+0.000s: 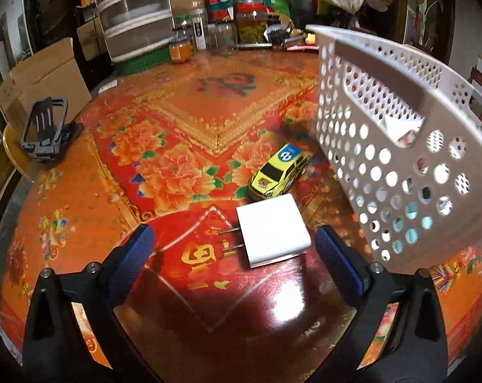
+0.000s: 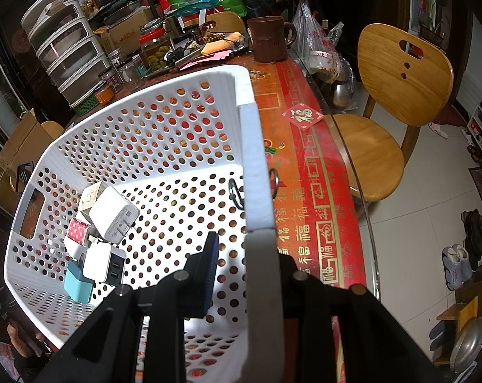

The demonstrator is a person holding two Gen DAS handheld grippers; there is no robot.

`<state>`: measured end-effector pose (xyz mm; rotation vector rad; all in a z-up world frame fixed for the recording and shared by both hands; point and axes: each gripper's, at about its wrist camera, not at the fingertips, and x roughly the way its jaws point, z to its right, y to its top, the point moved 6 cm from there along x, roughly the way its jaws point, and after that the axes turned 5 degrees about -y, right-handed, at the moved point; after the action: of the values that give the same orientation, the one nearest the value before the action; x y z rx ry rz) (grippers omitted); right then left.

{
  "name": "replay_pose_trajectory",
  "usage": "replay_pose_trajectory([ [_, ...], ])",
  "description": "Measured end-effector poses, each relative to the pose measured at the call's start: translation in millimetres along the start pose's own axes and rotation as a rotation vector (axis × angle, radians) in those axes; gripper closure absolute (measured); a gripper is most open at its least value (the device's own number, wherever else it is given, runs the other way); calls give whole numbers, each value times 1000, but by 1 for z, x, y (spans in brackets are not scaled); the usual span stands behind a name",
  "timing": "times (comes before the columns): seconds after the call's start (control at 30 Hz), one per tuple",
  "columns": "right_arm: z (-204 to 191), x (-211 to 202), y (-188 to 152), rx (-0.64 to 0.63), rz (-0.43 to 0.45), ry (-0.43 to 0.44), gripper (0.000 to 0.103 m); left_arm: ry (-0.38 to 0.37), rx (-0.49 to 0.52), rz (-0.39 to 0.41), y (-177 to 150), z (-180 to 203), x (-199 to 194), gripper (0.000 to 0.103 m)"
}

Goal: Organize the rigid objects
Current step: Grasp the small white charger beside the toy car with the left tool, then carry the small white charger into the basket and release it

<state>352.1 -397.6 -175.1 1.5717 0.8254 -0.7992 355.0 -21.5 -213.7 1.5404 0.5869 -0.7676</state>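
Blue-padded fingers of the left gripper [image 1: 234, 242] stand wide apart on either side of a white wall charger [image 1: 272, 234], which lies flat on the red floral tablecloth [image 1: 177, 121] with its two prongs pointing toward the left pad; neither pad touches it. Just beyond the charger sits a yellow toy car [image 1: 279, 172], close to it but apparently not in contact. A black phone stand [image 1: 46, 127] rests well apart, near the table's left edge. To the right, the white perforated basket [image 1: 394, 146] appears tilted, its handle slot turned toward the camera.

From the right wrist view, the right gripper [image 2: 241, 255] is clenched on the basket's rim [image 2: 256, 172], one pad inside the wall, the other hidden behind it, tipping the basket [image 2: 129, 134]. Several chargers [image 2: 113, 214] already lie clustered at its low end, among them a white one, a light blue one and a dotted pink one. A dark ring-shaped item [image 2: 236, 193] lies by the near wall; its kind cannot be told.

Step in hand, by judgement: pick-up of the next charger, with the car and stand not yet collected. The next move calls for closing the pads squarely on the charger's flat sides, clear of the prongs, then a lift over the basket's raised rim.
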Motion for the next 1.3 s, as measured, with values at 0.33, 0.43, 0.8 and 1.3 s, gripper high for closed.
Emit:
replay_pose_trajectory([
  [0.33,0,0,0,1,-1,0,76,-33,-6,-53,1,7,18,34],
  [0.43,0,0,0,0,-1,0,76,-64,-22,-52,3,6,21,44],
  [0.8,-2,0,2,-2,1,1,76,-17,-74,46,5,-19,-13,45],
  [1.3,-4,0,5,-5,1,1,76,123,-69,166,70,-36,-94,45],
])
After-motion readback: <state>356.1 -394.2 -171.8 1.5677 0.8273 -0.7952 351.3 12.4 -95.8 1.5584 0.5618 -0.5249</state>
